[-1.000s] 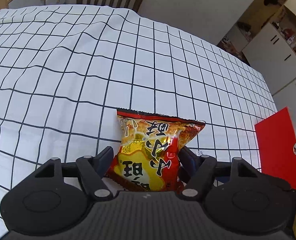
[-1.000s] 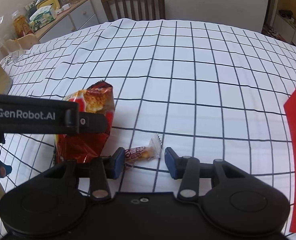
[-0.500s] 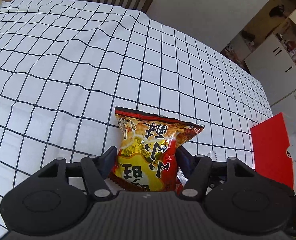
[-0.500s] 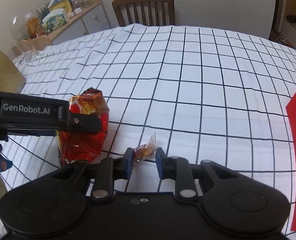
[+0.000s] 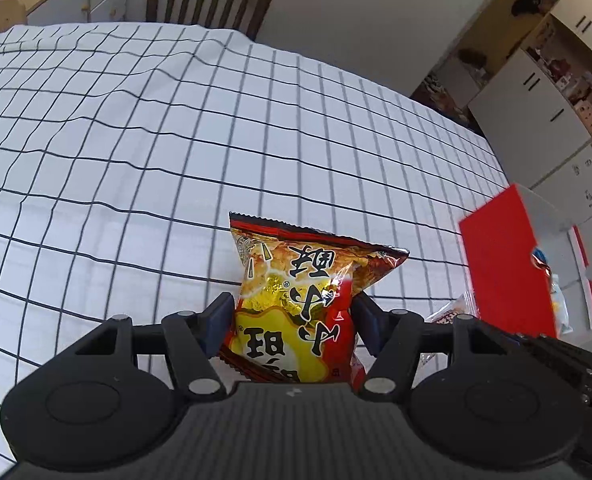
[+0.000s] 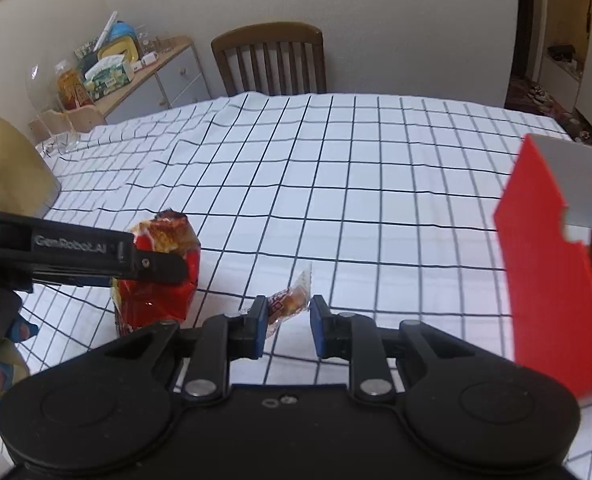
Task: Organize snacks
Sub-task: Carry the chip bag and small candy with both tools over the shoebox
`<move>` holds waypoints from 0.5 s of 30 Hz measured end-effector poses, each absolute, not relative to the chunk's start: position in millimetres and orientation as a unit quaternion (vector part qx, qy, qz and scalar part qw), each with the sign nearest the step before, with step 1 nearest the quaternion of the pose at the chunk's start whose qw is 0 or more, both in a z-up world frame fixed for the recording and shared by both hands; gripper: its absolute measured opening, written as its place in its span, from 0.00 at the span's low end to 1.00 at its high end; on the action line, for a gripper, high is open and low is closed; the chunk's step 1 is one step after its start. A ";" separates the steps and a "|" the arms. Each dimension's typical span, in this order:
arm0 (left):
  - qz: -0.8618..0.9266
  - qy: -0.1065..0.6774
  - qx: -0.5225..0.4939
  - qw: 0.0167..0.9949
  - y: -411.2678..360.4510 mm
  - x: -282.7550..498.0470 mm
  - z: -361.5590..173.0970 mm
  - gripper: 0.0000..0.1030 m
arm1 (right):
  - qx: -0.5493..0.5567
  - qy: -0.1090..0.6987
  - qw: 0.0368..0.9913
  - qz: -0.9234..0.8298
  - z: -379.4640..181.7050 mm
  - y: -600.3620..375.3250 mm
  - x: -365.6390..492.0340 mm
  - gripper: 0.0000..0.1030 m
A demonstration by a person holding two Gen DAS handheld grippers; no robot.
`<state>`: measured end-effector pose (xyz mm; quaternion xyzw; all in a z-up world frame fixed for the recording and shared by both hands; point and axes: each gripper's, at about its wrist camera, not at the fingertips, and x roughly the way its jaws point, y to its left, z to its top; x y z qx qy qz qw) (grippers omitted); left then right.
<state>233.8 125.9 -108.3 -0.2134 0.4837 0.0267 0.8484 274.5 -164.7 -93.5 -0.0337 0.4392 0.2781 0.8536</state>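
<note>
My left claw (image 5: 292,316) pinches the red-and-gold snack bag (image 5: 299,304), my right claw (image 6: 284,322) seems clamped on the small wrapped candy (image 6: 288,302), both above the checked tablecloth (image 6: 355,184).

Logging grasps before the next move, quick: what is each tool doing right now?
Left tool: closed on the red and yellow snack bag.
Right tool: closed on the small wrapped snack.

I am facing a wooden chair (image 6: 270,60) standing against a plain wall (image 6: 395,20), a drawer sideboard (image 6: 168,76) sitting left, white cabinets (image 5: 535,108) standing right.
</note>
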 end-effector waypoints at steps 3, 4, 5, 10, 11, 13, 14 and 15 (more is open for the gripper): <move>0.015 0.478 -0.201 0.855 109.6 227.4 -96.3 0.62 | -0.034 0.429 0.861 0.272 -82.0 -177.7 265.1 0.20; 0.011 0.477 -0.198 0.856 104.1 225.5 -92.0 0.62 | -0.032 0.425 0.863 0.271 -77.5 -182.9 262.1 0.20; 0.008 0.475 -0.195 0.858 98.6 223.5 -88.1 0.62 | -0.030 0.421 0.866 0.269 -73.2 -187.9 259.6 0.20; -0.007 0.465 -0.187 0.865 71.0 214.4 -69.1 0.62 | -0.028 0.412 0.874 0.256 -53.6 -213.5 248.5 0.20; -0.010 0.462 -0.186 0.867 65.2 212.7 -65.6 0.62 | -0.028 0.412 0.875 0.253 -50.8 -218.5 246.9 0.20; -0.014 0.456 -0.182 0.871 52.7 209.7 -58.9 0.62 | -0.025 0.411 0.877 0.250 -45.4 -229.6 243.7 0.20; -0.015 0.454 -0.180 0.872 46.0 208.6 -55.8 0.62 | -0.024 0.410 0.877 0.248 -43.1 -235.6 242.7 0.20; -0.017 0.452 -0.177 0.874 38.9 207.5 -51.7 0.62 | -0.022 0.409 0.878 0.247 -41.0 -241.7 241.8 0.20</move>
